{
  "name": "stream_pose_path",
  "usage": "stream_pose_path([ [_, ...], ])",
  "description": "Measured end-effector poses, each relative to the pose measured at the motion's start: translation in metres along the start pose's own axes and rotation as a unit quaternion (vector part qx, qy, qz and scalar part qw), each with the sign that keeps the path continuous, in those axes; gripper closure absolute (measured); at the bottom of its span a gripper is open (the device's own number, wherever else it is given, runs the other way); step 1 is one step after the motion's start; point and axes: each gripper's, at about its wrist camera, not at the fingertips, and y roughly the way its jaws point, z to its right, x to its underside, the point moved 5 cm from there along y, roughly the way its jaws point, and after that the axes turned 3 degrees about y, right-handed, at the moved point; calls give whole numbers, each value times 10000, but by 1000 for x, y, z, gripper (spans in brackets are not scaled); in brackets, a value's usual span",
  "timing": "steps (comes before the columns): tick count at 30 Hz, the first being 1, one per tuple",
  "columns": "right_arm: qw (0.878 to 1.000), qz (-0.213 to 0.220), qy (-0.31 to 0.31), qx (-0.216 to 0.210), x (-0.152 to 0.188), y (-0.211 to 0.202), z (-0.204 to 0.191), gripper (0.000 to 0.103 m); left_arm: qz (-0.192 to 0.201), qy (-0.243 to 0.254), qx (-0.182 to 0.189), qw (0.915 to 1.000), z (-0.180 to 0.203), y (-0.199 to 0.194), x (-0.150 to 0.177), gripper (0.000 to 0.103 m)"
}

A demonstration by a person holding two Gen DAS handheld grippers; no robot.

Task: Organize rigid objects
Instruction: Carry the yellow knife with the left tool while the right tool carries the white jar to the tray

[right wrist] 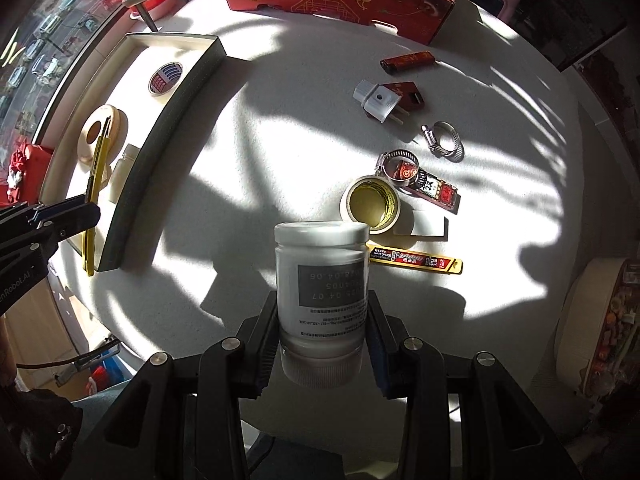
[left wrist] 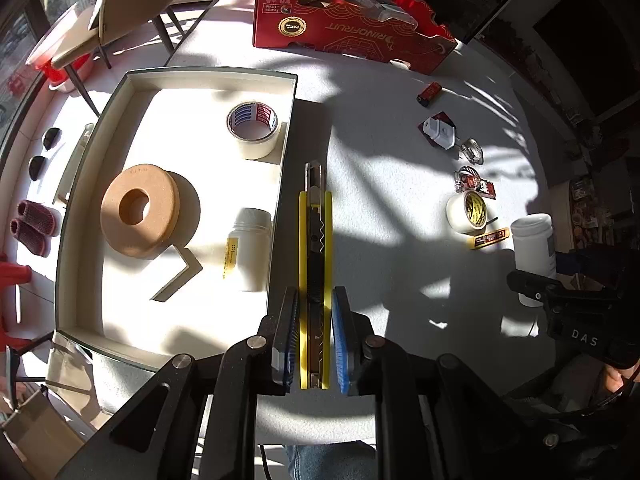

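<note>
My left gripper (left wrist: 315, 336) is shut on a yellow utility knife (left wrist: 315, 248) and holds it just right of the shallow white tray (left wrist: 208, 76). The tray holds a tape roll (left wrist: 253, 130), a brown ring (left wrist: 139, 210), a white bottle (left wrist: 248, 254) and a cardboard angle piece (left wrist: 180, 276). My right gripper (right wrist: 322, 336) is shut on a white jar (right wrist: 322, 288) and holds it above the table. The left gripper (right wrist: 86, 212) with the knife (right wrist: 94, 184) also shows in the right wrist view by the tray (right wrist: 176, 116).
Loose on the white table (right wrist: 260, 120): a lighter (right wrist: 408, 62), a white plug adapter (right wrist: 378, 102), two hose clamps (right wrist: 444, 140), a yellow-core tape roll (right wrist: 372, 204), a blade pack (right wrist: 416, 260) and a red packet (right wrist: 434, 190). A red fruit box (left wrist: 344, 28) stands at the far edge.
</note>
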Motion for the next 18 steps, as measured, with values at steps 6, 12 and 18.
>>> stream_pose_path([
  [6, 9995, -20, -315, 40, -6, 0, -16, 62, 76, -317, -35, 9995, -19, -4, 3, 86],
  [12, 9985, -70, -534, 47, -12, 3, -30, 62, 168, -476, -123, 9987, -30, -8, 7, 86],
  [18, 9969, -64, -781, 33, -19, 3, -48, 62, 262, -719, -206, 9969, -46, -15, 13, 86],
])
